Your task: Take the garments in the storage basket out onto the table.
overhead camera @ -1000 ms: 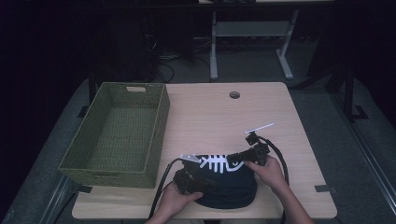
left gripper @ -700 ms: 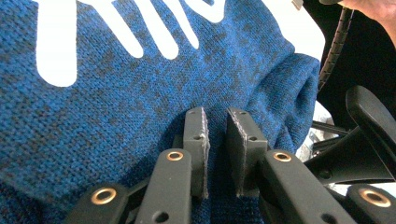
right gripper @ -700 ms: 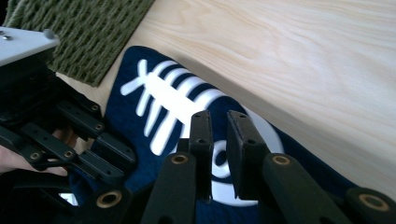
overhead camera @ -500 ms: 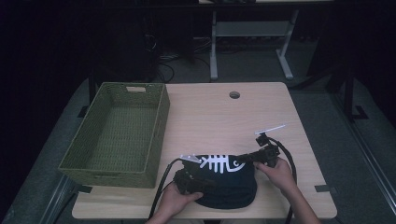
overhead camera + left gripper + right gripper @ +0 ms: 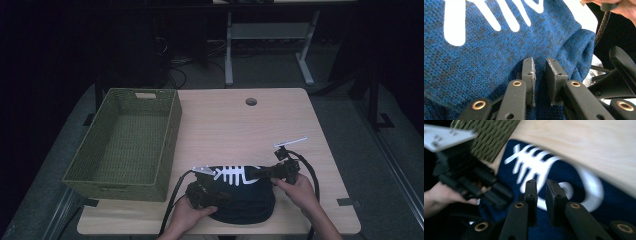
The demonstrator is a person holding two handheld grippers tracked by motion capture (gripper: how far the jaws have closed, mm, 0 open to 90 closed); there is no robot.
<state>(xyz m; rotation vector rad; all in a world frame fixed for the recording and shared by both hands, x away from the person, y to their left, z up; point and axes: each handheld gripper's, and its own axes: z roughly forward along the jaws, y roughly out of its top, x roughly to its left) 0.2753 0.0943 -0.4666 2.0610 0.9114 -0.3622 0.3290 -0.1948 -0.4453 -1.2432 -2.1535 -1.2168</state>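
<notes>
Blue knit with a white fish-skeleton print, the garment [image 5: 242, 197] lies bunched at the near edge of my table [image 5: 240, 125], right of the green woven basket [image 5: 125, 142]. My left gripper [image 5: 539, 71] presses on its near left part, jaws narrowly parted with no cloth between the tips. My right gripper [image 5: 541, 192] hovers over the print from the right, jaws also narrow, gripping nothing.

One blue garment [image 5: 242, 197], one woven basket [image 5: 125, 145], two tongs, one table [image 5: 240, 125].
</notes>
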